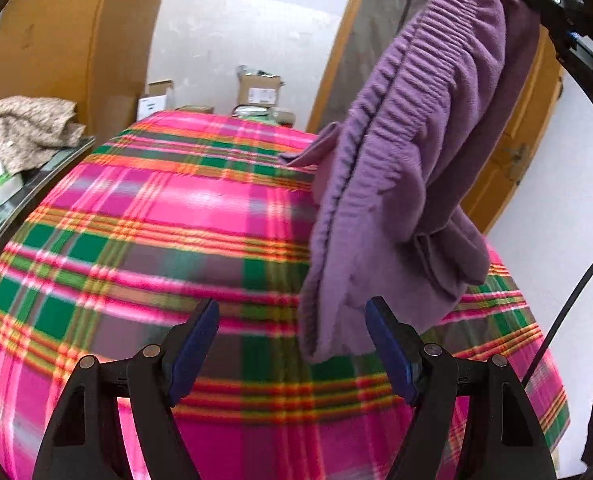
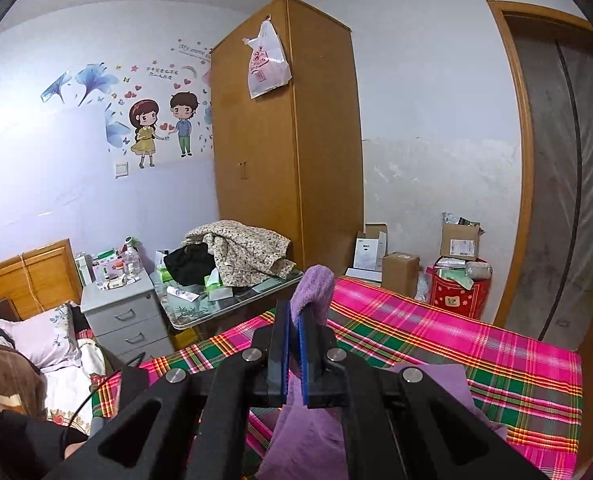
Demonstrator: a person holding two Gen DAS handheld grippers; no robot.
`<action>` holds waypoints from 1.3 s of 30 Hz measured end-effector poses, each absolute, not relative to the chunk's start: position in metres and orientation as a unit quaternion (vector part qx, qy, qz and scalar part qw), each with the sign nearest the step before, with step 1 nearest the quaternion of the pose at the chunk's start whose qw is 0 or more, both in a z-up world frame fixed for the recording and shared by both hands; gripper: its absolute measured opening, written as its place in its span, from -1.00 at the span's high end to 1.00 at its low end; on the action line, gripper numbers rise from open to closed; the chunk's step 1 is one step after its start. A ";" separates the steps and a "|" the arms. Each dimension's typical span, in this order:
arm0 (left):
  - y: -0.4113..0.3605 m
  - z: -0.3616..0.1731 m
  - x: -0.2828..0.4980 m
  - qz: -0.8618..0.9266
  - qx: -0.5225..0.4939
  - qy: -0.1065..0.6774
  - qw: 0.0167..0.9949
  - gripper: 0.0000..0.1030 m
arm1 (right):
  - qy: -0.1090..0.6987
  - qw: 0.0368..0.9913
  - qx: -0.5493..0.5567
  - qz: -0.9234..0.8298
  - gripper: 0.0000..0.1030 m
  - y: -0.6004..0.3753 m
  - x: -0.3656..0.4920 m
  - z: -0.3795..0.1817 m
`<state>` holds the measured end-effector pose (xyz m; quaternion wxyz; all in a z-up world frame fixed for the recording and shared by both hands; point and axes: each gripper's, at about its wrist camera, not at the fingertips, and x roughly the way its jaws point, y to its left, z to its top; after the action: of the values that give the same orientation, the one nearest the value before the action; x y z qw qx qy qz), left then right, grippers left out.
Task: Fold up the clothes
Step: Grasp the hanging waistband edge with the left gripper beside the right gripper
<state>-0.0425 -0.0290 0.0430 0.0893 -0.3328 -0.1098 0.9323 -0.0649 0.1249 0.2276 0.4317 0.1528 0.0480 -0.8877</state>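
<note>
**Left wrist and right wrist views: garment hanging, one gripper engaged**

Left wrist view is showing my left gripper [image 1: 292,344] standing spread wide, gripping nothing, its blue pads hovering over the plaid blanket [image 1: 156,220]. I am holding the purple garment [image 1: 408,184] aloft with my right gripper [image 2: 294,344], whose jaws are pressed together on a fold of the fabric at the ribbed waistband end. The garment is hanging down at the right side of the blanket, its lower hem dangling just in front of my left gripper's right finger; whether the hem is touching the blanket I cannot tell.

Edges and room: the blanket's broad middle and left portion are lying bare. Its left edge is running beside a glass-topped table [image 2: 232,300] piled with a beige cloth [image 2: 248,248]. Cardboard boxes [image 2: 458,240] are standing beyond the far edge, next to a wooden wardrobe [image 2: 280,140] and a door frame [image 2: 524,160].

Writing: wall stickers [image 2: 160,120] are carrying small script, and a box label is showing, both too small to read.
</note>
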 end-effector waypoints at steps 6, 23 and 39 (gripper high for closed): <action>-0.013 0.042 -0.063 0.933 -0.324 -0.095 0.121 -0.50 | 0.040 0.428 0.155 -0.890 0.92 0.137 -0.074 0.226; -0.007 0.036 -0.070 0.923 -0.335 -0.100 0.162 0.83 | 0.027 0.402 0.153 -0.902 0.92 0.153 -0.083 0.222; -0.060 0.124 0.027 0.948 -0.233 -0.138 0.167 0.85 | 0.042 0.391 0.071 -0.917 0.92 0.137 -0.039 0.283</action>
<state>0.0275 -0.0600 0.1237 0.1669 -0.2325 -0.1378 0.9482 -0.0394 0.1374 0.2833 0.3907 0.0712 0.0423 -0.9168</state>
